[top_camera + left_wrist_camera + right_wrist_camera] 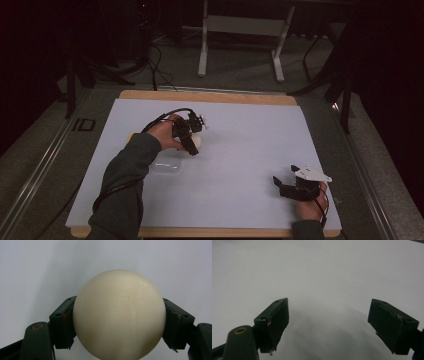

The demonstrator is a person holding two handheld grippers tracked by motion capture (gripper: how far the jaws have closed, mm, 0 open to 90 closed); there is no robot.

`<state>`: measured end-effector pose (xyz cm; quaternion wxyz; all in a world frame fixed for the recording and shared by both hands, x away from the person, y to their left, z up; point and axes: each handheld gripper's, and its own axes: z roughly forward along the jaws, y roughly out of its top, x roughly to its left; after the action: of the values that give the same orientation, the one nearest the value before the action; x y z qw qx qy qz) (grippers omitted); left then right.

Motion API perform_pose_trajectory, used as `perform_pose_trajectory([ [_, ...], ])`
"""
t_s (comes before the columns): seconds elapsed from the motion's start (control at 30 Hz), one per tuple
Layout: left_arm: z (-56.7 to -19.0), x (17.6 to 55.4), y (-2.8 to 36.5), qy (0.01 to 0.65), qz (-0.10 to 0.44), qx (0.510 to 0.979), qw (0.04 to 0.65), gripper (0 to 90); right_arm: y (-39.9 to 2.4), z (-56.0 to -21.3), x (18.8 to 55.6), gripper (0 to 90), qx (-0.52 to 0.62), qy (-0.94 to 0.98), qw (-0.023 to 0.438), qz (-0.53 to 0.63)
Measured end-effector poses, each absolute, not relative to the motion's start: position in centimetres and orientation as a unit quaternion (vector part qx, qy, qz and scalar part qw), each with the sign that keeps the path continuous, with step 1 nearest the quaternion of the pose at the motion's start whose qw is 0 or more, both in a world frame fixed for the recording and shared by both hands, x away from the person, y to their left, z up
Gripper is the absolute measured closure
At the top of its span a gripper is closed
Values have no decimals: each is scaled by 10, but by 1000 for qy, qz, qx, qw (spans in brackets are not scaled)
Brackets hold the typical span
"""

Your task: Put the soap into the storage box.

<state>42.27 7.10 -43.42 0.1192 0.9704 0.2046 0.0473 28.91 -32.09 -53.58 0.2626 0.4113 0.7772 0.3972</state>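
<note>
Here the cream-white egg [119,315] sits squarely between the jaws of the left hand-held gripper [192,141], which has closed on its two sides; in the left gripper view the dark pads press the shell at left and right, and the egg's rounded end points away from the camera, up along the line of the jaws. From the high view the egg [197,142] is held over the white sheet on the table [250,150], left of the middle, with the gripper angled down and toward the person's right. Whether the shell touches the sheet or hangs just above it I cannot tell.

The relation that matters for the coming move is the clear plastic tray [166,166]: it lies on the table just beside the left forearm, nearer the person than the egg and slightly to the left. My guess is that the egg must come back toward the person and down into it, a short trip for the left hand.

The right hand-held gripper [286,184] rests well apart at the near right of the table, its jaws spread wide with nothing between them.

The letters "ID" [83,124] can be read on the grey surface left of the table; the egg bears no mark.
</note>
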Motion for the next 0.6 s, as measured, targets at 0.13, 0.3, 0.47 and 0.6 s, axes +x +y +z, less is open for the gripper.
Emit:
perform_pose_trajectory([
  [0.13,-432,423,78,209,50,969,118,255,-321,-536,289,171,411,777,263,397],
  [0.3,-430,423,85,213,53,969,116,255,-321,-536,289,171,411,778,264,396],
  [0.47,-429,423,91,220,54,966,121,255,-320,-536,289,171,411,777,264,397],
  [0.6,-428,423,95,222,54,966,119,255,-320,-536,289,171,411,777,264,397],
])
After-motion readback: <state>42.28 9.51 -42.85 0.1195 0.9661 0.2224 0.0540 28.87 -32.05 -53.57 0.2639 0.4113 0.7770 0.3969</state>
